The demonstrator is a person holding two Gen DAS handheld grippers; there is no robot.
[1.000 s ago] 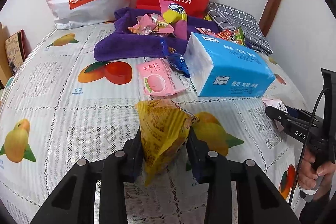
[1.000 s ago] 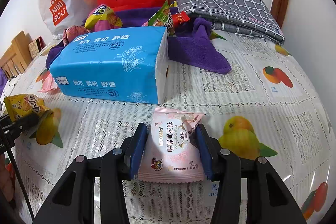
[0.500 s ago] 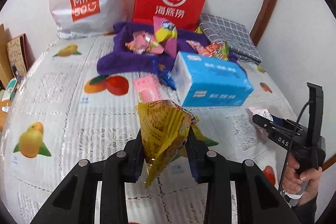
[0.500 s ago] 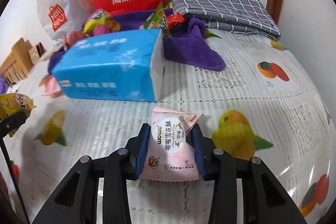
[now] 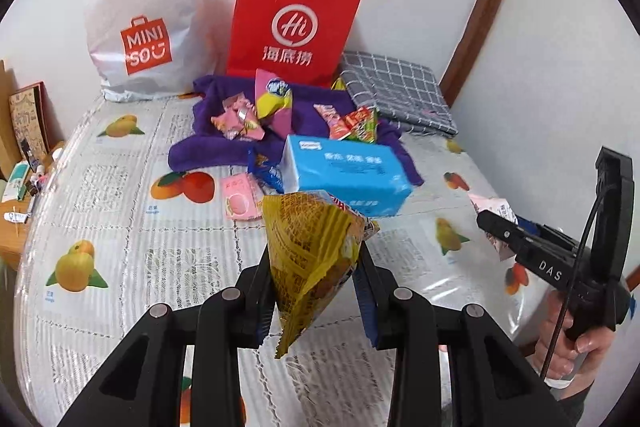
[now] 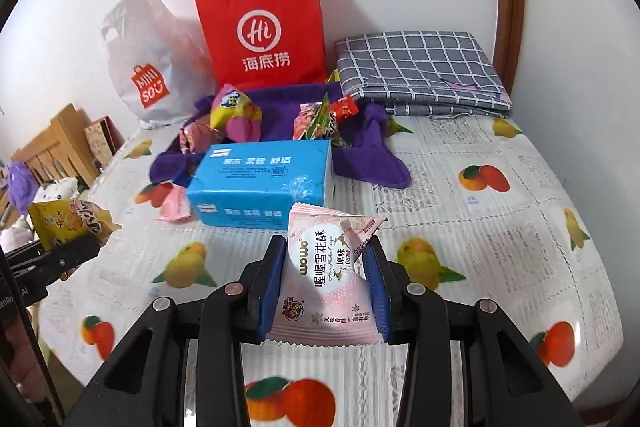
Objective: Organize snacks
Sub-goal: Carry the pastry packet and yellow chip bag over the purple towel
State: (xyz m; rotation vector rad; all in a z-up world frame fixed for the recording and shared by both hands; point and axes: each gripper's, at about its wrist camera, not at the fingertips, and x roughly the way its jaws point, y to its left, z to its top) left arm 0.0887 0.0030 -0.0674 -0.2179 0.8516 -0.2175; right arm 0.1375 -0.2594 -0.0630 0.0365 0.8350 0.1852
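Left gripper [image 5: 316, 291]: jaws clamped on yellow snack [image 5: 314, 255], pinched at mid-body, tail hanging below the pads.
Right gripper [image 6: 325, 291]: jaws have just been closing and now grip pink snack [image 6: 326, 281] by its 2 side edges; label faces the camera.
Position: both packets held clear above the worktop [image 6: 480, 227], near its front edge.
Snack pile: other wrapped snacks lie on the purple cloth [image 5: 224, 147] at the back, beyond the tissue pack [image 5: 344, 175].
Loose item: 1 pink sachet [image 5: 239, 201] lies flat on the worktop, left of the tissue pack.
Step, judged: carrying 2 packets toward the pile.
Method: keep both grips firm, travel high enough to pass over the tissue pack, keep the 2 grippers apart.
Release: lower onto the cloth before opening; dropping from height could scatter the pile.
Risk: the yellow snack's foil looks slippery; avoid tilting.
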